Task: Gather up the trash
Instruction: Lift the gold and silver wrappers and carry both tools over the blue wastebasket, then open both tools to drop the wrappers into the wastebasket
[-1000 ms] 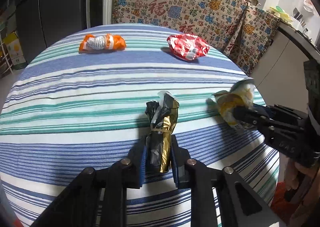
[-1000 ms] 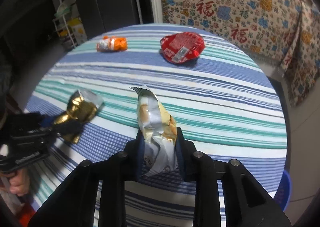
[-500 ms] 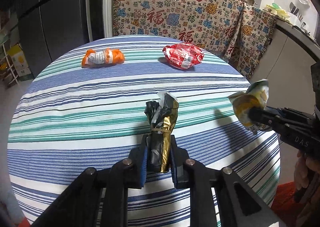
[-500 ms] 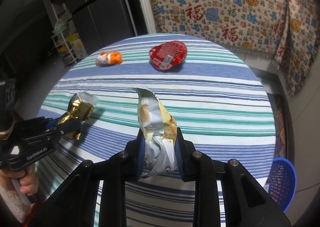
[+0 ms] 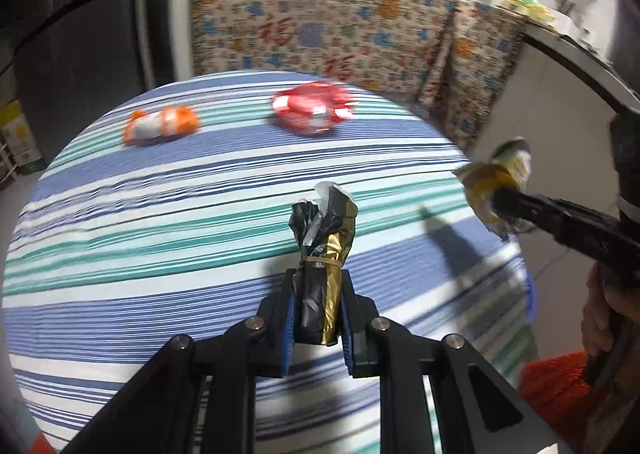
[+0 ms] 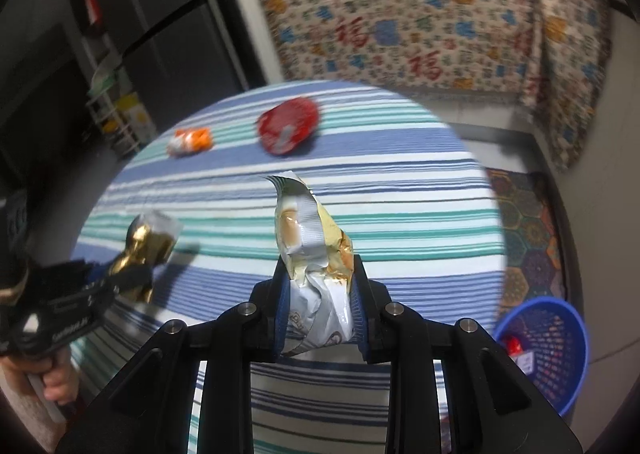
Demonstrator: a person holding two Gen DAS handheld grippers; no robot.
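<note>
Striped table [image 5: 160,213] bears two wrappers [image 5: 161,125]; claws hold two.

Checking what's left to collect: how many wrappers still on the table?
2. The orange wrapper lies at the far left of the table, the red wrapper far centre. Two more are clamped in the left gripper and right gripper.

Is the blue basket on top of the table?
No, the blue basket stands on the floor beside the striped table, below its edge in the right wrist view.
</note>
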